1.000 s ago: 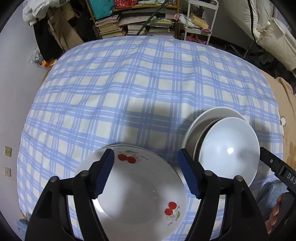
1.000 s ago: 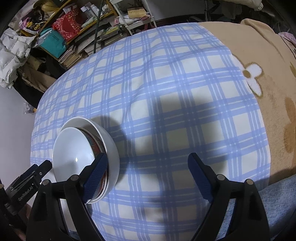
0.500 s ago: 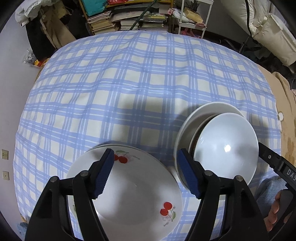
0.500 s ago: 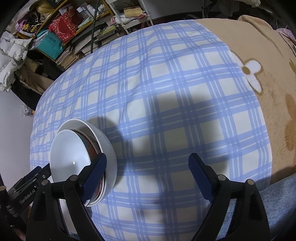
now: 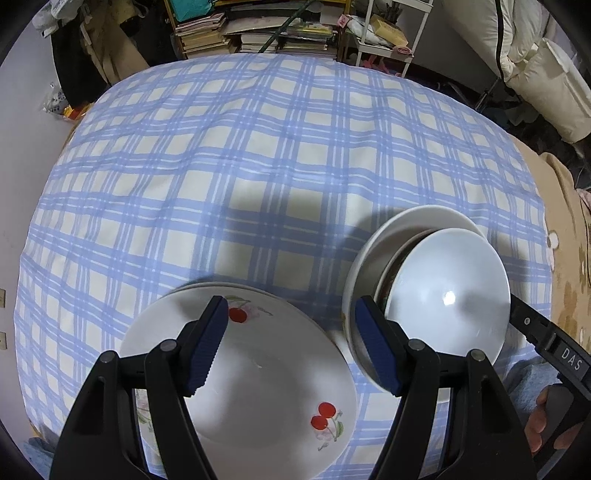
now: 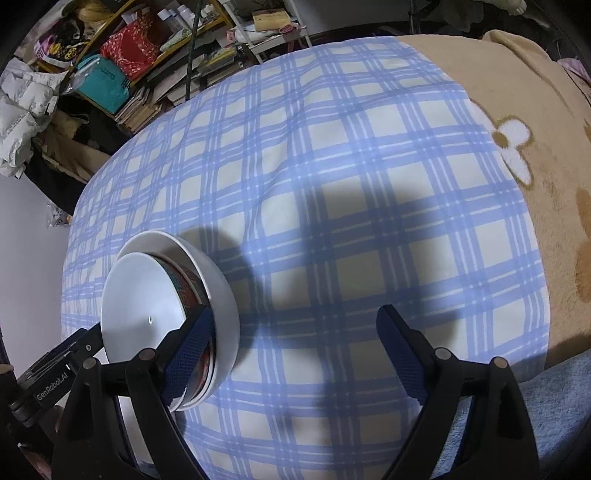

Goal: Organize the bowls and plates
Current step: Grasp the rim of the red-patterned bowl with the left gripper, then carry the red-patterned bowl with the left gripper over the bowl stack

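Stacked white plates with red cherry prints [image 5: 266, 373] lie on the blue checked cloth near the front edge. My left gripper [image 5: 291, 332] hovers over them, open, with nothing between its blue pads. To their right stands a nested stack of bowls [image 5: 447, 291]: a white bowl on top, a patterned one under it, and a larger white one outside. In the right wrist view the bowl stack [image 6: 147, 295] sits at lower left. My right gripper [image 6: 295, 332] is open over bare cloth, its left finger [image 6: 192, 347] just in front of the stack's rim.
The blue checked cloth [image 5: 258, 166] covers a soft raised surface, with a tan flowered blanket [image 6: 535, 110] on the right. Beyond the far edge are shelves of books [image 5: 258, 33], a white rack [image 5: 388, 33] and piled clothes [image 6: 22, 118]. A hand [image 5: 539, 424] holds the right gripper's handle.
The left wrist view has tipped slightly, so the far edge of the cloth sits higher in the frame. Plates, bowls and the right gripper have stayed put.
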